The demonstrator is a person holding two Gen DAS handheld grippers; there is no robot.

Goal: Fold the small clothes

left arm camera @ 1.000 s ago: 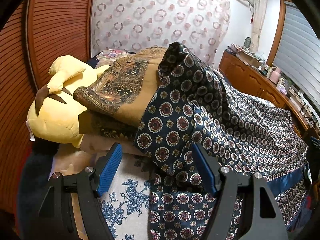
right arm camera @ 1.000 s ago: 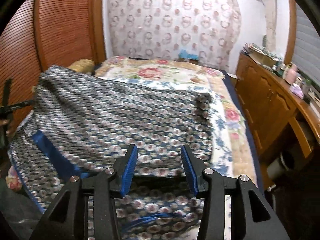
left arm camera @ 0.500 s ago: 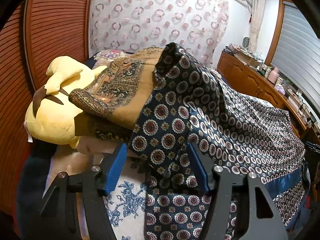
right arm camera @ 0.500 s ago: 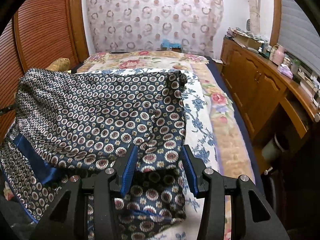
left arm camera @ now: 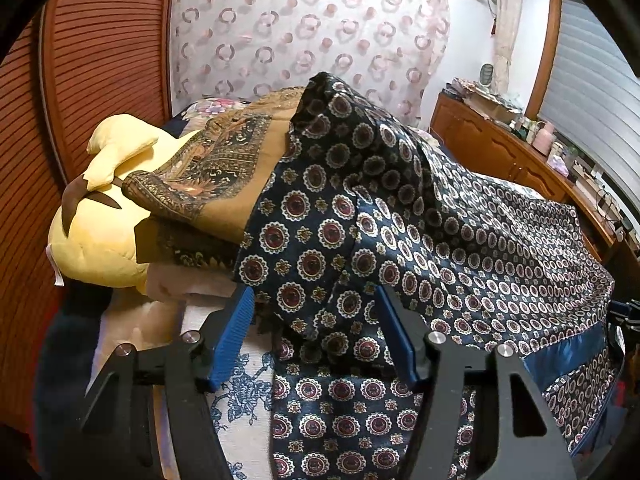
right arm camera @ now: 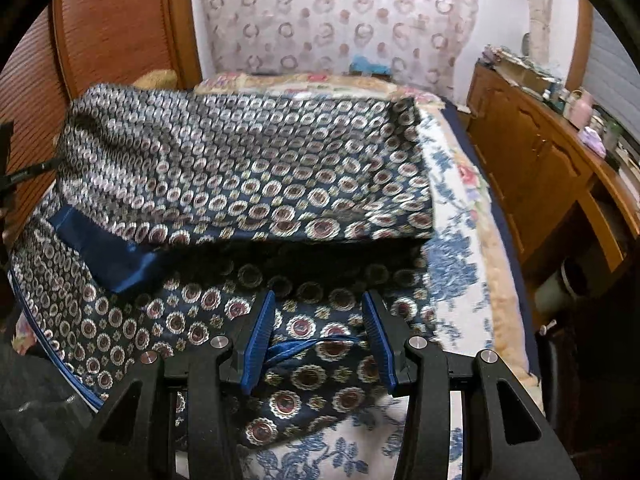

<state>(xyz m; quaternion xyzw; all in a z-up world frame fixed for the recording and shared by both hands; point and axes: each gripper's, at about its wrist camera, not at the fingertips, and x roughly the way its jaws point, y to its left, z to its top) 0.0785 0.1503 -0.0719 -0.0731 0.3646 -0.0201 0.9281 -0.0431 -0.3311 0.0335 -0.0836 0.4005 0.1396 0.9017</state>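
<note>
Item: navy medallion-print garment [left arm camera: 420,216], spread over bed [right arm camera: 460,280] w/ blue-floral cover; far part lifted in a fold, blue satin band [right arm camera: 104,248] at 9 o'clock in right view.
L gripper [left arm camera: 316,320]: jaws just been closing, cloth corner hanging between them; pads not seen pressing on it.
R gripper [right arm camera: 318,332]: jaws apart, fabric lying between, no clamp seen.
Yellow plush toy [left arm camera: 96,240] at 9 o'clock, ochre paisley cloth [left arm camera: 208,184] draped over it.
Wooden dresser [right arm camera: 532,160] at 3 o'clock.
</note>
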